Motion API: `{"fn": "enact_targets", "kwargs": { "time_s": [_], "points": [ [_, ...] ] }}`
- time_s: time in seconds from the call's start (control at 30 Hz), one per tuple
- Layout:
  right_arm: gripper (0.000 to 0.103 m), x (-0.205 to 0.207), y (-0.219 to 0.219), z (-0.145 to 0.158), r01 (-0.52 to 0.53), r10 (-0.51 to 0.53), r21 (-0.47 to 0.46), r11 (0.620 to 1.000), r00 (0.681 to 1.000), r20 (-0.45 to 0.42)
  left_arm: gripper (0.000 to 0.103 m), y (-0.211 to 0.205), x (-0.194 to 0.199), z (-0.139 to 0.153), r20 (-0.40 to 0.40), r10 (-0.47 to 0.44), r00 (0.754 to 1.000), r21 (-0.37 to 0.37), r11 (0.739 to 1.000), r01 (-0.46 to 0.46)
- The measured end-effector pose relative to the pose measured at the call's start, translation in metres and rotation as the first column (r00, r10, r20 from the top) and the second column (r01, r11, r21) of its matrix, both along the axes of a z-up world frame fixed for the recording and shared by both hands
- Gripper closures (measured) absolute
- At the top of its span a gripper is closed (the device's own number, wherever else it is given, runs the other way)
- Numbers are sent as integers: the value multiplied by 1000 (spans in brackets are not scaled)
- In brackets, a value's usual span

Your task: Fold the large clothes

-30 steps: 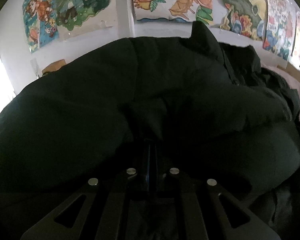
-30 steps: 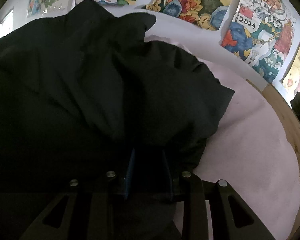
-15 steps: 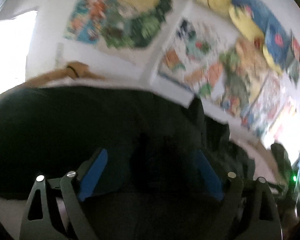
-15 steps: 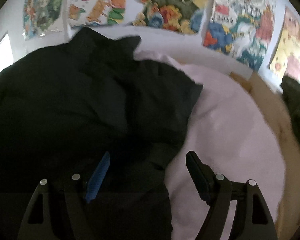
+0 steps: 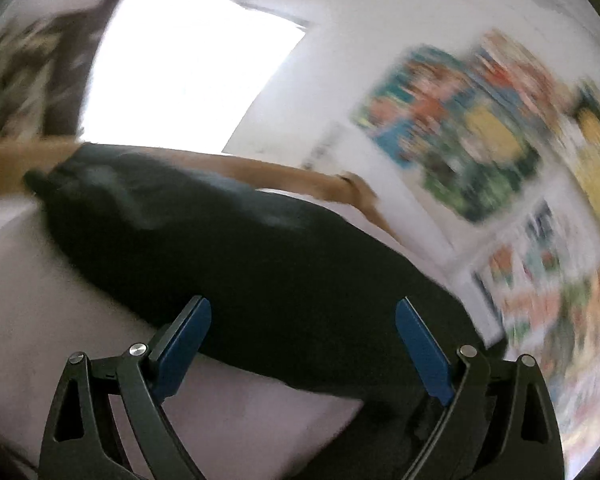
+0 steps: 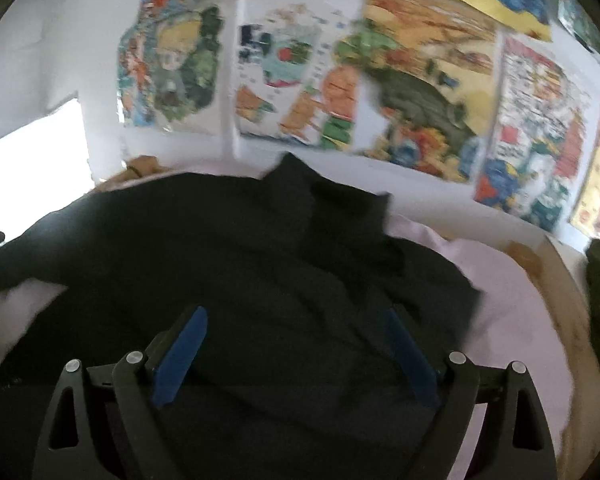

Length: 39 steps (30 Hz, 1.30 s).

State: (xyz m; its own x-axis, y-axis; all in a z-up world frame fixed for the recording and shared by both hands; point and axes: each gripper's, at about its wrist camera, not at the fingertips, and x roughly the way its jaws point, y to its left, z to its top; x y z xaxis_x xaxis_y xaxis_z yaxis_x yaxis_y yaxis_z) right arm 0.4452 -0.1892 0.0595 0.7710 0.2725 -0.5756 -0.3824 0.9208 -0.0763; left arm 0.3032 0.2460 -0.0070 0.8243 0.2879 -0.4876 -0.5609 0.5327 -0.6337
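Both the left gripper (image 5: 302, 342) and right gripper (image 6: 296, 350) spread, empty, above a black jacket (image 6: 236, 264) lying roughly doubled, still rumpled, on the pink bed (image 6: 512, 304); further folds apparently remain.

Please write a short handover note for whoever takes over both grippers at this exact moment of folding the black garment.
Left gripper: open, empty, above the black garment.
Right gripper: open, empty, over the same garment.
The garment lies bunched on the pink sheet, released by both; colourful posters cover the wall behind.
Done: at best a rough fold; the fabric looks lumpy.
Left: likely regrip an edge, flatten and finish folding. The left view is blurred, so check first.
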Motion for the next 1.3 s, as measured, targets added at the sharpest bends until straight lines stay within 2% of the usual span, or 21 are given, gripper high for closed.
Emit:
{"fn": "enact_targets", "kwargs": {
  "time_s": [0.1, 0.2, 0.3, 0.4, 0.47, 0.53, 0.63, 0.7, 0.73, 0.8, 0.9, 0.97, 1.07, 1.13, 1.17, 1.3],
  "points": [
    [8, 9, 40, -13, -48, 48, 10, 999, 999, 7, 6, 22, -22, -9, 21, 116, 993, -91, 989, -113],
    [7, 23, 82, -33, -91, 91, 12, 996, 996, -13, 6, 39, -35, -18, 8, 192, 981, -154, 970, -188],
    [7, 35, 117, -53, -118, 118, -1, 993, 992, -37, 6, 57, -43, -26, -18, 225, 974, -193, 955, -224],
    [7, 46, 147, -73, -114, 112, -63, 991, 993, -36, 6, 71, -48, -37, -34, 251, 967, -216, 943, -252],
    [7, 53, 160, -87, -114, 111, -99, 989, 993, -34, 6, 79, -51, -44, -23, 249, 968, -245, 938, -247],
    [7, 60, 169, -103, -113, 107, -140, 984, 993, -47, 7, 81, -48, -42, -1, 244, 970, -241, 941, -237],
    [5, 73, 174, -128, -107, 91, -183, 977, 991, -93, 14, 76, -46, -34, 31, 205, 978, -188, 963, -195],
    [1, 78, 169, -135, -102, 86, -165, 981, 991, -98, 33, 72, -47, -29, 43, 189, 981, -158, 971, -180],
    [0, 80, 167, -136, -102, 87, -158, 982, 991, -101, 39, 71, -46, -27, 44, 183, 982, -146, 974, -174],
    [0, 82, 163, -138, -106, 91, -145, 984, 990, -106, 66, 71, -47, -24, 39, 166, 985, -129, 979, -160],
    [0, 81, 161, -137, -105, 91, -142, 984, 991, -100, 82, 66, -40, -16, 71, 130, 989, -95, 988, -123],
    [0, 76, 158, -130, -96, 89, -124, 988, 994, -65, 87, 59, -31, -4, 120, 104, 987, -65, 993, -97],
    [0, 63, 152, -115, -89, 89, -72, 993, 996, -6, 90, 42, -36, 27, 235, 24, 972, 67, 997, -40],
    [0, 56, 139, -97, -86, 87, -26, 996, 996, 32, 90, 30, -33, 44, 275, -55, 960, 147, 989, 15],
    [0, 53, 133, -89, -78, 79, -10, 997, 996, 45, 90, 21, -30, 55, 298, -119, 947, 195, 979, 62],
    [0, 46, 100, -61, -36, 33, 65, 997, 999, 43, 90, -16, -16, 87, 335, -308, 891, 309, 929, 205]
  ]
}}
